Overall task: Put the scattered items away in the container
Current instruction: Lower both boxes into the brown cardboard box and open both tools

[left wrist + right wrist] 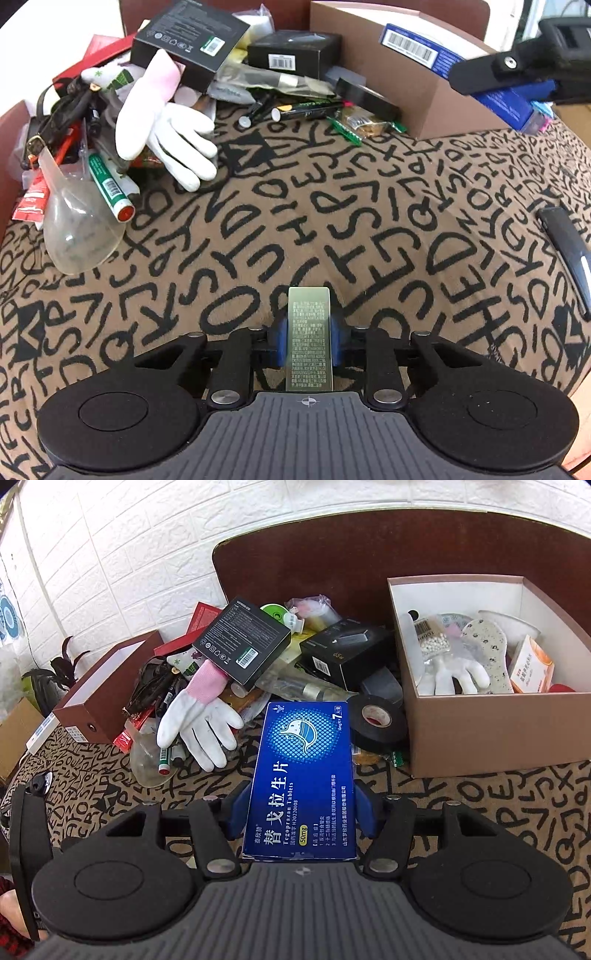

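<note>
L gripper [309, 328] was clamped on a small gold-green packet [309, 339] w/ fine print, held over the lettered cloth [332, 229], well short of the brown box [424, 92]. R gripper [301, 812] was closed on a blue tablet carton [301, 779], just left of the box [491, 734], not yet in it. Box already held a white glove [454, 674], bead bag [430, 638] & orange carton [530, 664]. Left of the box lay the pile: another glove [199, 720], tape roll [375, 718], black cartons [242, 642], green marker [110, 188].
</note>
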